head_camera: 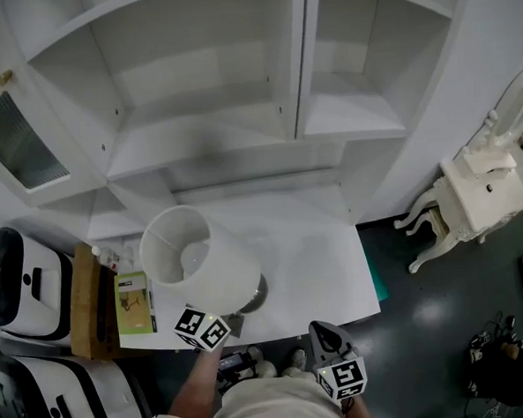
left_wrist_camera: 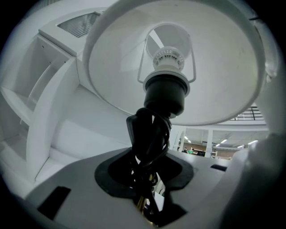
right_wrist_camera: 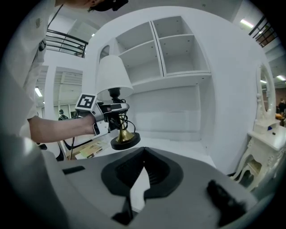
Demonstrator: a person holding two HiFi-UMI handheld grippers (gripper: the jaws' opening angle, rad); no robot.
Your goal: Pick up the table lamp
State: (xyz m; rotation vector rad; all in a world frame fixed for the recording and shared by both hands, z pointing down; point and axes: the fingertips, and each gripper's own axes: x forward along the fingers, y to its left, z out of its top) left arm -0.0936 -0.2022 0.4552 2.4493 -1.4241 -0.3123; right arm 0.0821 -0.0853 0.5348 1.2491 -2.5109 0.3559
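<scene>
The left claw [left_wrist_camera: 146, 152] is clenching the thin neck of the table lamp [right_wrist_camera: 114, 89], a piece with a white tapered shade, a black socket and a round black base. It is holding the lamp upright in the air, clear of the flat white counter [head_camera: 327, 261] and in front of the white open shelving unit [head_camera: 237, 90]. The right claw [right_wrist_camera: 145, 152] is hanging back near the counter's front edge, its tips pressed together with nothing between them.

I would judge the lamp light but top-heavy in this grip. The shade [head_camera: 193, 252] is wide, thin-walled and smooth, probably fabric or plastic over a wire frame. It would likely dent or tip if squeezed, so it is no place to take hold. The neck below the socket is narrow, stiff and the sensible spot, though a glossy black cord [left_wrist_camera: 147, 134] is bundled around it, which may let the pads slide. The base [right_wrist_camera: 125, 142] looks like a solid disc with a small brass bell-shaped foot on top. It should act as ballast, so the lamp is liable to swing under the claw.
</scene>
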